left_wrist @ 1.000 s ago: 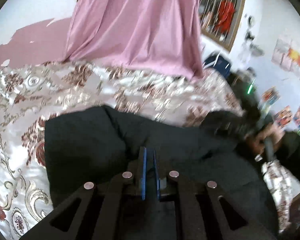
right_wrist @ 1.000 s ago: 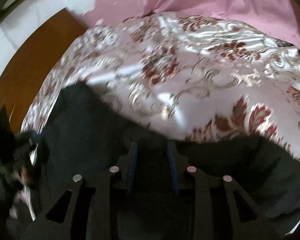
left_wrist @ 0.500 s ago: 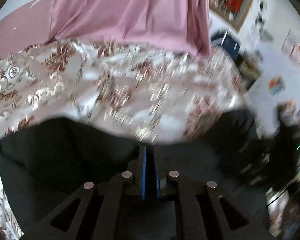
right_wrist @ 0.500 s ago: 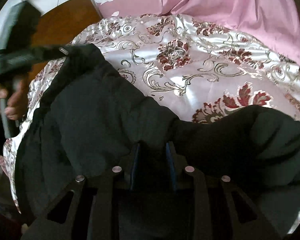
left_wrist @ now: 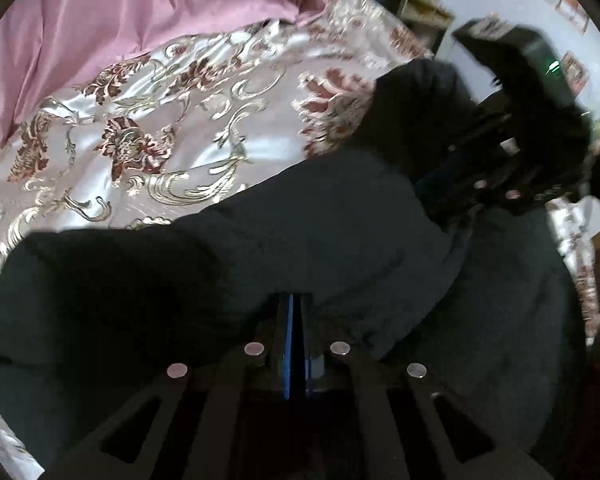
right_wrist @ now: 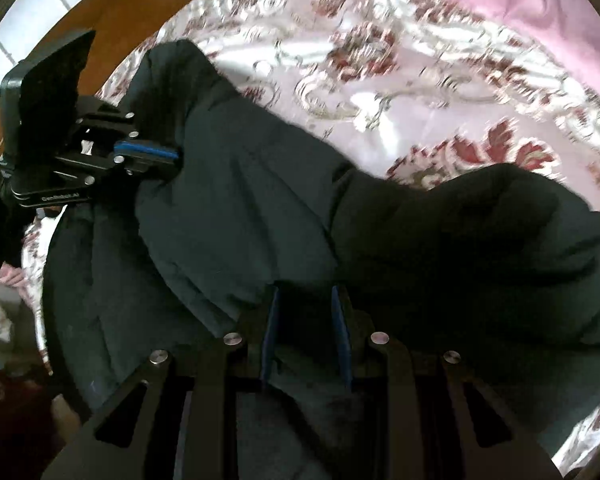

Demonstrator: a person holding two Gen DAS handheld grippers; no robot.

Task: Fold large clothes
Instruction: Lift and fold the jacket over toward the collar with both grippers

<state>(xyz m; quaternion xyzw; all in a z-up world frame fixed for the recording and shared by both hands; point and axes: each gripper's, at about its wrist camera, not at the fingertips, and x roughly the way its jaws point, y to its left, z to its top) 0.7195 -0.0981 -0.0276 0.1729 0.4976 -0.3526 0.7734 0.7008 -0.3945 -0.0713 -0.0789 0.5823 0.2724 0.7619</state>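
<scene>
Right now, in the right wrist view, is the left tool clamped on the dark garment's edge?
Yes: the left tool has its blue pads shut on the edge of the dark garment above the floral bedspread.

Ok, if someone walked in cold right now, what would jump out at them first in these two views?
The big dark garment bunched across the near part of both views, draped over the shiny floral bedspread. Next, the left gripper, at the left of the right wrist view, clamped on the garment's edge, while the right gripper holds a thick fold between its blue pads. Behind it all hangs a pink curtain.
</scene>
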